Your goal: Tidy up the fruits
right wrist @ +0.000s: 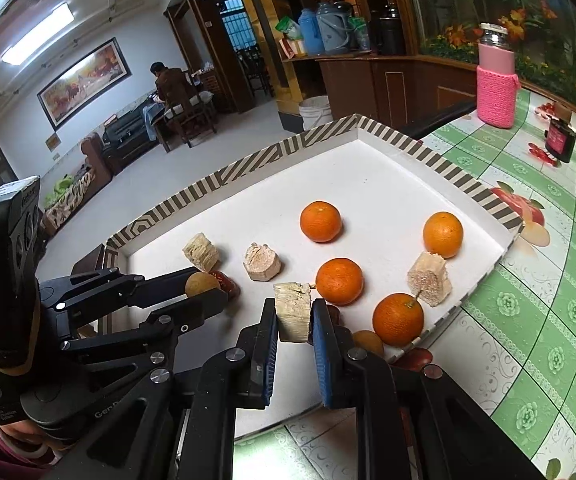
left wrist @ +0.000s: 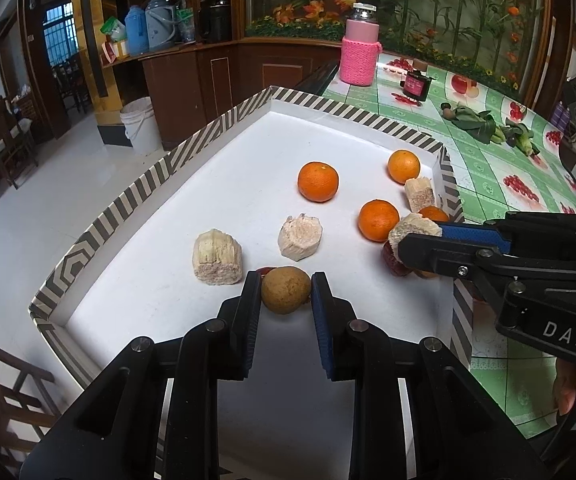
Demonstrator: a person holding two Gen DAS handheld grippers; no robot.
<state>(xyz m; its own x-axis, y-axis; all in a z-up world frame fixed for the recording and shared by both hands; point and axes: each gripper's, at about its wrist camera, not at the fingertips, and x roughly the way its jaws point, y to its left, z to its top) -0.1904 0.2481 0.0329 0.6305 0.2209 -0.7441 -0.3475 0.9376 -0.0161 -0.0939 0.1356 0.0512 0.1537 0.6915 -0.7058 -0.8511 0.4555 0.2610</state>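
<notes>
A white tray with a striped rim (left wrist: pixel 215 132) (right wrist: pixel 247 168) holds several oranges (left wrist: pixel 318 181) (right wrist: pixel 320 221), pale sugarcane chunks (left wrist: pixel 216 256) (right wrist: pixel 261 261) and red dates (left wrist: pixel 394 262) (right wrist: pixel 227 284). My left gripper (left wrist: pixel 285 292) is shut on a round tan longan (left wrist: pixel 285 290), also seen in the right wrist view (right wrist: pixel 199 284), low over the tray's near edge. My right gripper (right wrist: pixel 294 316) is shut on a sugarcane chunk (right wrist: pixel 292 311), also seen in the left wrist view (left wrist: pixel 412 228), near the tray's right side beside an orange (right wrist: pixel 340 282).
The tray lies on a green fruit-print tablecloth (left wrist: pixel 500 168) (right wrist: pixel 528 320). A pink-sleeved bottle (left wrist: pixel 360 46) (right wrist: pixel 496 80), a small dark jar (left wrist: pixel 415 85) and green leaves (left wrist: pixel 476 122) stand beyond the tray. A longan (right wrist: pixel 368 342) and a date (right wrist: pixel 418 358) lie by the tray's near corner.
</notes>
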